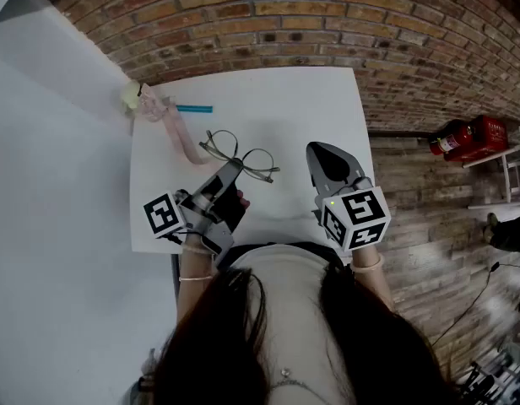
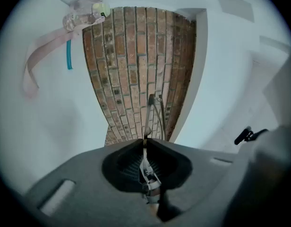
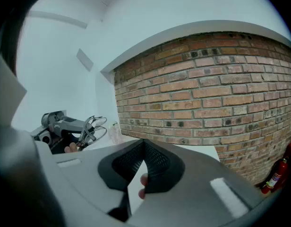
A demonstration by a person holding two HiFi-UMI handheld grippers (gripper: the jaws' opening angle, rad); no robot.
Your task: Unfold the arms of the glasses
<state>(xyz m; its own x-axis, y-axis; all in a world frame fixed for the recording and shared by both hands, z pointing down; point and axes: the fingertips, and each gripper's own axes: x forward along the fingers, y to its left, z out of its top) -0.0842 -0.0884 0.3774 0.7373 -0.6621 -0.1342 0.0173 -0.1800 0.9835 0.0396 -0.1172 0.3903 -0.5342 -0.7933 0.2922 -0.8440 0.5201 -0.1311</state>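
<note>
Thin wire-framed glasses [image 1: 240, 157] with round lenses are over the middle of the white table [image 1: 311, 99]. My left gripper [image 1: 232, 170] is shut on them from the near side. In the left gripper view the glasses [image 2: 153, 115] stand edge-on, and a thin metal part of the frame is pinched between the black pads [image 2: 131, 162]. My right gripper [image 1: 326, 160] is to the right of the glasses, apart from them, shut with nothing in it. The right gripper view shows the left gripper [image 3: 58, 126] holding the glasses [image 3: 92, 127] up off the table.
At the table's far left corner lie a pink strap [image 1: 177, 133] with a clear and yellow-green piece [image 1: 135, 96], and a teal pen [image 1: 194, 108]. A brick wall [image 1: 327, 24] runs behind the table. A red fire extinguisher [image 1: 463, 137] is on the floor at the right.
</note>
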